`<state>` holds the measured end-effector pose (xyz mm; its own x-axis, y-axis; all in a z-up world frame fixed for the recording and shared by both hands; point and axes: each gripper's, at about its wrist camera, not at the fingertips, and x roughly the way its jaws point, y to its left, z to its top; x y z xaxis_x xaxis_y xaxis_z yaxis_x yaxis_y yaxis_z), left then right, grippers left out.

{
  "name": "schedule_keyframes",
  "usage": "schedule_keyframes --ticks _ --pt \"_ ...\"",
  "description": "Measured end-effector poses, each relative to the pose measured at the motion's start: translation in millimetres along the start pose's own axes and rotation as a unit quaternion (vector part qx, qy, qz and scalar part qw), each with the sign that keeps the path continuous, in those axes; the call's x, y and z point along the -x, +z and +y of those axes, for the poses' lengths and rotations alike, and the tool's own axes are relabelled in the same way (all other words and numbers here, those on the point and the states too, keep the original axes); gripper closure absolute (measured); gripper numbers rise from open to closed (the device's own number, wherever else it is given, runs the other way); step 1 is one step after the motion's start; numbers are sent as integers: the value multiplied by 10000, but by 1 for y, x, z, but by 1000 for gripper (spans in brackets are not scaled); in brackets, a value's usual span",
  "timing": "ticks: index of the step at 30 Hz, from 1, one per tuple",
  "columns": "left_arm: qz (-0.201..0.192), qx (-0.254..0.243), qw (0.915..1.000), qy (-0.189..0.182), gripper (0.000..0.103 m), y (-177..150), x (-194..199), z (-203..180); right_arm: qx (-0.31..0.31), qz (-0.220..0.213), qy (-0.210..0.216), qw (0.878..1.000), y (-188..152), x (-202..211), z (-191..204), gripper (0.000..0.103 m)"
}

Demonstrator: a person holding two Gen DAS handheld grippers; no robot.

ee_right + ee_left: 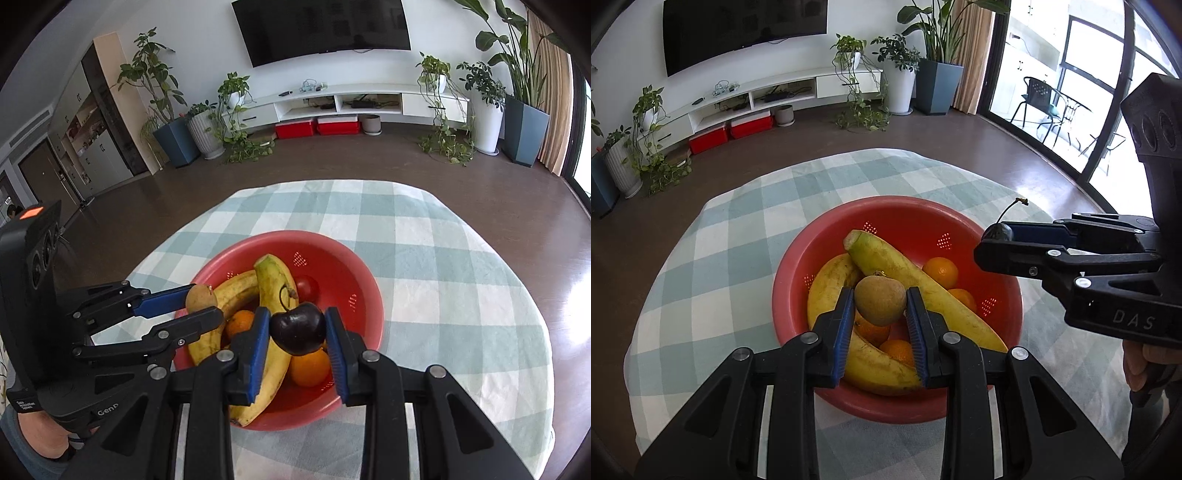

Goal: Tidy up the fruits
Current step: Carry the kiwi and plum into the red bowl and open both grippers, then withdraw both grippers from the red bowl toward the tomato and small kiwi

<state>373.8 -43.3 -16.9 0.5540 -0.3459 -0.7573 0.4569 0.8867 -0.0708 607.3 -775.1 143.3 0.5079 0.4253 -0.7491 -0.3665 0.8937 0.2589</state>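
A red colander bowl (792,266) (364,291) stands on the checked tablecloth and holds two bananas (923,291) (273,280), several oranges (940,271) (308,367) and a small red fruit (306,288). My left gripper (880,302) (201,301) is shut on a brown kiwi-like fruit (880,301) (199,297) above the bowl's near side. My right gripper (297,328) (997,236) is shut on a dark cherry (297,328) (997,232) with a stem, above the bowl's right rim.
The round table with its green and white checked cloth (738,229) (443,258) ends close around the bowl. Beyond it lie brown floor, a white TV cabinet (332,99), potted plants (899,77) and a glass door (1071,74).
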Motion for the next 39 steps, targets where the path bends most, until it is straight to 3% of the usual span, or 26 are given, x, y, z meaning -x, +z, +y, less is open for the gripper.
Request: schedule_keyframes --ticks 12,22,30,39 --pt "142 -6 9999 2 77 -8 -31 2 73 340 -120 9993 -8 -31 -1 70" --pt "155 20 9999 32 76 -12 -31 -1 41 321 -151 9994 -10 -31 -2 69" --pt "107 20 9999 55 70 -14 -28 -3 -3 302 -202 9993 -13 -28 -5 63" --pt "-82 -1 9999 125 37 -20 -5 -11 27 35 -201 9998 -23 2 -1 60"
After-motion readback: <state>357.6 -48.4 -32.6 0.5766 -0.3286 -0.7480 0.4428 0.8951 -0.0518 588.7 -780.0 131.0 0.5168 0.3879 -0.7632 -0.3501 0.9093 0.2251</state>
